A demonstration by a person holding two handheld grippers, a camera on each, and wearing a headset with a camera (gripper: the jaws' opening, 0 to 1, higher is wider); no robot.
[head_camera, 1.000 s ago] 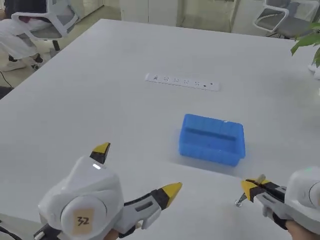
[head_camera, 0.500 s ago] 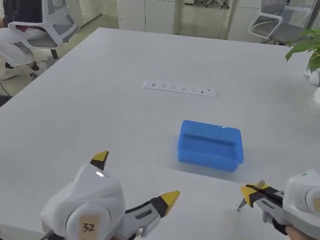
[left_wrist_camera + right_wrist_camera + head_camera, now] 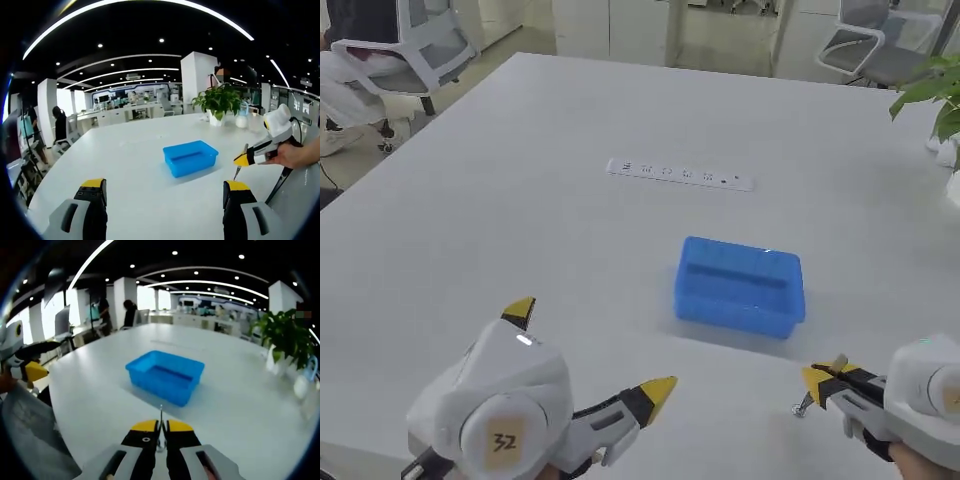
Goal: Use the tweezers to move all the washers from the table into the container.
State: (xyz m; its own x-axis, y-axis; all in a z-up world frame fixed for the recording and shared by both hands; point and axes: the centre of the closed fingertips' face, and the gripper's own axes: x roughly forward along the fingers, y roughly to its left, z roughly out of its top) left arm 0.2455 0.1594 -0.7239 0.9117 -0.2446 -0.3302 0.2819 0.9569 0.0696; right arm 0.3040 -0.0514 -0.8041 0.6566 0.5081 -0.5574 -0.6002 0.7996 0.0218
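Here, the left gripper (image 3: 588,352) is hanging over the white table (image 3: 500,180) with its yellow-tipped jaws spread wide apart. Ahead of it and off to its right, the blue container (image 3: 740,285) is sitting open side up, with a power strip (image 3: 680,173) lying farther beyond. The right gripper (image 3: 817,380) is pinching the tweezers (image 3: 803,402) between pressed-together jaws, their tips angling down toward the table, the container directly ahead and near.

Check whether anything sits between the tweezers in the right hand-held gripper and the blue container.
Nothing visible does. Bare table separates the tweezers from the container; the power strip lies beyond it, the left hand-held gripper off to one side.
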